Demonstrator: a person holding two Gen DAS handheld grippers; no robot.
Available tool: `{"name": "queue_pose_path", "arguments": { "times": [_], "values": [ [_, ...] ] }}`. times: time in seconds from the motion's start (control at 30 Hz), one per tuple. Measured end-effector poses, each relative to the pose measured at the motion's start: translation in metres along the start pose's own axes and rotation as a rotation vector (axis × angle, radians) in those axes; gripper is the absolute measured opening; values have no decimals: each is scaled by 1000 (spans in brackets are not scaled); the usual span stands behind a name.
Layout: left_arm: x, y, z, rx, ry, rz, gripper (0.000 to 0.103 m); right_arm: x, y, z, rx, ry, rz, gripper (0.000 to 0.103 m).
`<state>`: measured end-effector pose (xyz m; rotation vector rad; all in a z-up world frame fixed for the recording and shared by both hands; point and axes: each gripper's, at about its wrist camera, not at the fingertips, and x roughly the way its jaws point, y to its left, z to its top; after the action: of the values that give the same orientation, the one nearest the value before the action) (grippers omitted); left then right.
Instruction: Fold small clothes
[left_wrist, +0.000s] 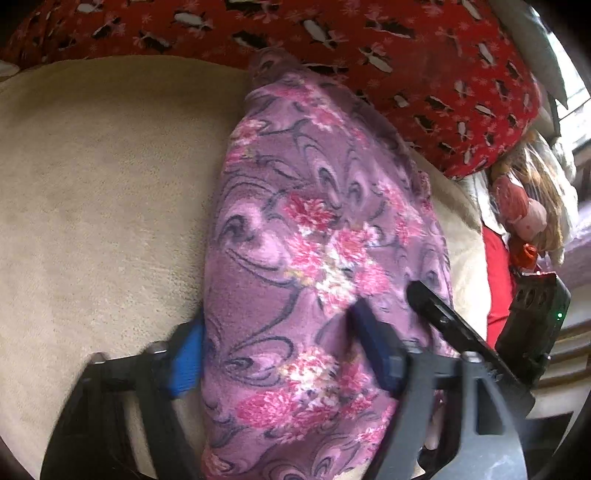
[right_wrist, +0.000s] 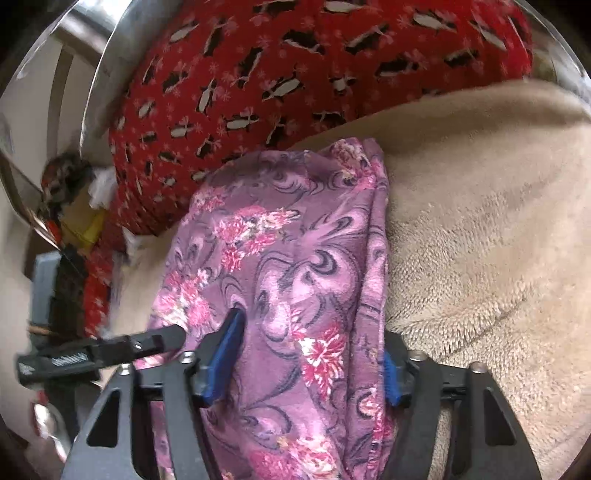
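Observation:
A purple fleece garment with pink flowers lies folded in a long strip on a beige plush blanket. My left gripper straddles the near end of the strip, blue pads on either side of the cloth, jaws wide. The other gripper's black finger shows at the right. In the right wrist view the same garment runs between my right gripper's blue pads, jaws wide around it. The left gripper's finger shows at the left.
A red pillow with a black-and-white print lies behind the garment and also shows in the right wrist view. A doll and clutter sit at the right edge. A shiny metal frame stands at the left.

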<state>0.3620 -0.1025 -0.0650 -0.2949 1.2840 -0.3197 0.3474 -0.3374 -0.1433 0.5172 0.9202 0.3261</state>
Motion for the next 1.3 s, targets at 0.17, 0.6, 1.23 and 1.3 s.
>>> {"name": "queue_pose_path", "arguments": {
  "times": [0.17,0.6,1.23,1.3],
  "values": [
    [-16,-4,-3,50,-48,3,26,-7,29,-2,-138,-41,-118,37],
    [-93,0,-38,30,-129,-9,24,-61,89,-15,-205,-86,-80,28],
    [-109,75,-141,-99,-19,11,36,-69,66,-123,12,49,27,38],
    [-126,73,-137,-91,-87,-3,35,-80,67,-113,13,5,-8,40]
  ]
}}
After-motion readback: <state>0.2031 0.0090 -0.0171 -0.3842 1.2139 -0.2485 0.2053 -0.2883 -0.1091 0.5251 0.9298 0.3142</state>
